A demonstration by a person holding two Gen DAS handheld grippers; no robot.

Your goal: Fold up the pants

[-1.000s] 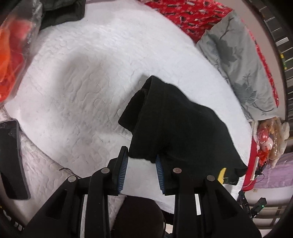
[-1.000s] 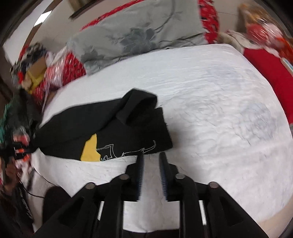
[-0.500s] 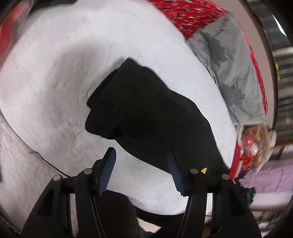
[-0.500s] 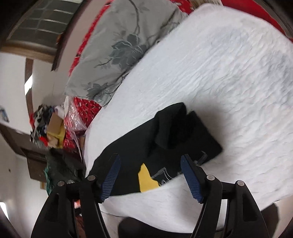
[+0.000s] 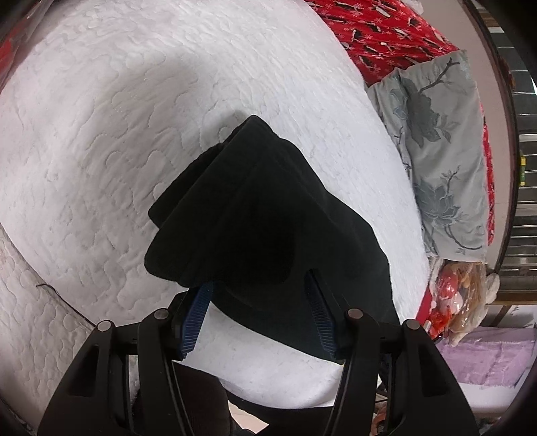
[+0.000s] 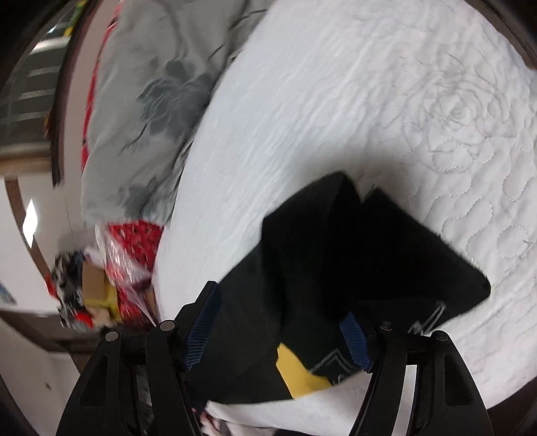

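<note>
Black pants [image 5: 261,214], folded into a thick bundle, lie on the white quilted mattress [image 5: 100,134]. My left gripper [image 5: 257,285] hangs low over their near edge. Its jaws are wide apart and closing, with the black cloth between them and draped over the left fingertip [image 5: 201,295]. In the right wrist view the pants [image 6: 352,255] show a yellow patch [image 6: 295,372] and a pale printed graphic. My right gripper [image 6: 280,302] straddles that end, its jaws also wide and closing on either side of the cloth. Neither pair of pads presses on the fabric.
A grey floral pillow [image 5: 443,161] and a red patterned blanket [image 5: 379,30] lie at the far side of the bed. A plastic bag of toys [image 5: 459,295] and a purple cloth [image 5: 486,355] sit beyond the mattress [image 6: 369,84] edge. Boxes and clutter [image 6: 100,278] stand nearby.
Both grippers went from nearly shut to wide apart and sank toward the pants, which now lie between their fingers. The right gripper rolled strongly and moved closer.
</note>
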